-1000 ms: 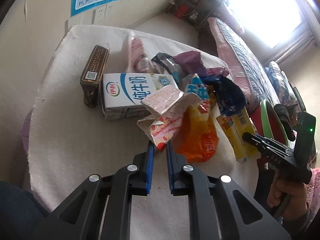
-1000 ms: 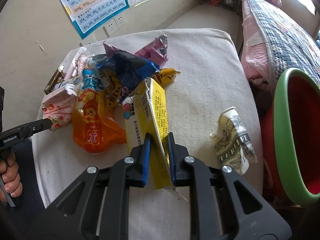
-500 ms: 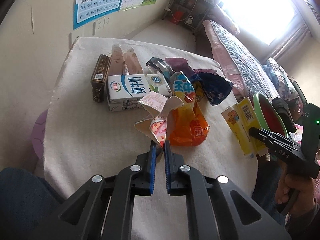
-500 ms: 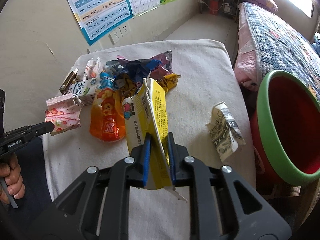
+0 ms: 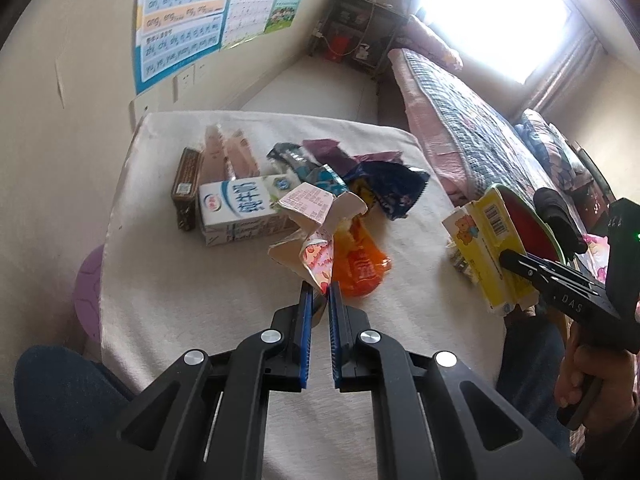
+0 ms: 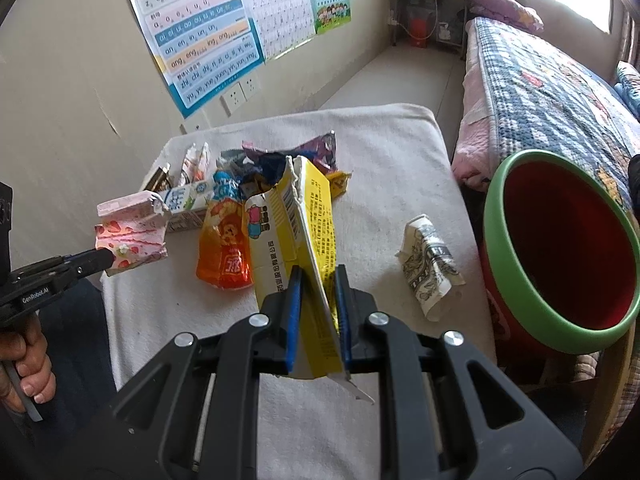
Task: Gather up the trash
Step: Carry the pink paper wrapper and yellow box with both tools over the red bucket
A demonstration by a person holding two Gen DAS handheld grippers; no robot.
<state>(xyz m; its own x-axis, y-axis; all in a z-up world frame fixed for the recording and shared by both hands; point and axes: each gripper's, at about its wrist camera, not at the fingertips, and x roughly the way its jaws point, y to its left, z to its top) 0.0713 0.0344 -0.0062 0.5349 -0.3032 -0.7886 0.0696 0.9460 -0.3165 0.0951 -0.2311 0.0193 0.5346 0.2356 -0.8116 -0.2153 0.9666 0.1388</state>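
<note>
Transport looks to be the step in hand: both pieces of trash are held above the cloth-covered table (image 6: 400,152), and the next move, I judge, calls for carrying each across to the red bin with the green rim (image 6: 560,336) at the table's right edge and letting go over its mouth. The left gripper (image 5: 318,300) has its jaws nearly closed, pinching a corner of the crumpled pink strawberry carton (image 5: 316,232). The right gripper (image 6: 318,284) is clamped narrowly on the flattened yellow carton (image 6: 304,216), held upright. An orange snack wrapper (image 6: 224,248), a white milk carton (image 5: 240,204) and a crumpled printed paper (image 6: 430,268) lie on the cloth.
</note>
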